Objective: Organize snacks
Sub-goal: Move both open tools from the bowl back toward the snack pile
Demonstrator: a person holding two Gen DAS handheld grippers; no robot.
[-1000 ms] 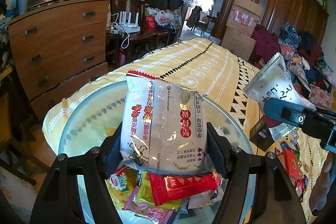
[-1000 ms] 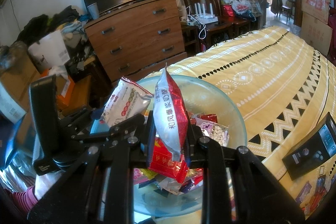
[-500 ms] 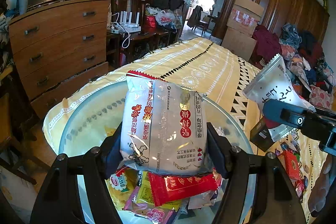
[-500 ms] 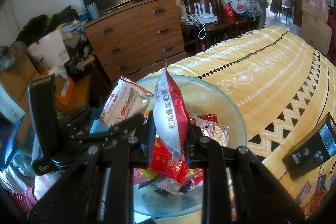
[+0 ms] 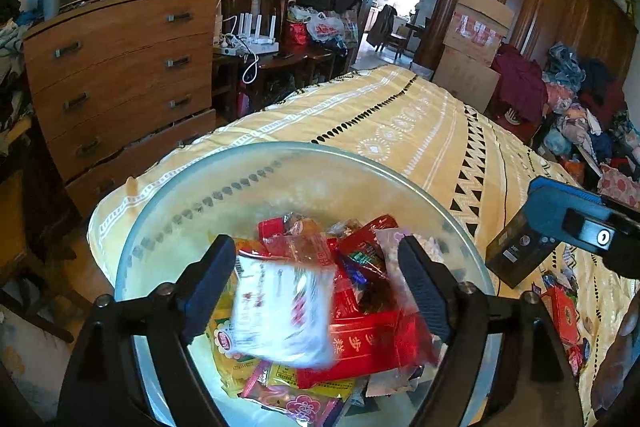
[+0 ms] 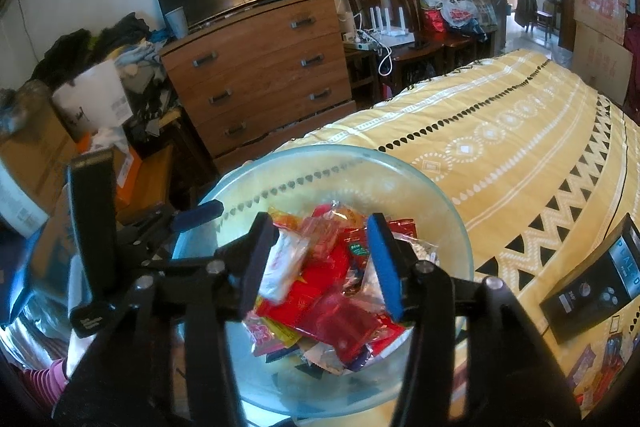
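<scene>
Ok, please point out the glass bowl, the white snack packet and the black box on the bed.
glass bowl (image 6: 448,199): right wrist view, far right rim.
white snack packet (image 5: 280,311): left wrist view, blurred middle of the packet.
black box (image 6: 592,291): right wrist view, top face.

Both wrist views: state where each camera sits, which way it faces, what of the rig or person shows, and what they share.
Left wrist: sits on the left claw, looking down over the glass bowl of snacks on the yellow bedspread; its open fingers frame a blurred white packet; the right claw's blue part shows at right.
Right wrist: sits on the right claw, facing the same bowl; its open fingers and the left claw show.
Shared: bowl, bedspread, wooden dresser.
</scene>
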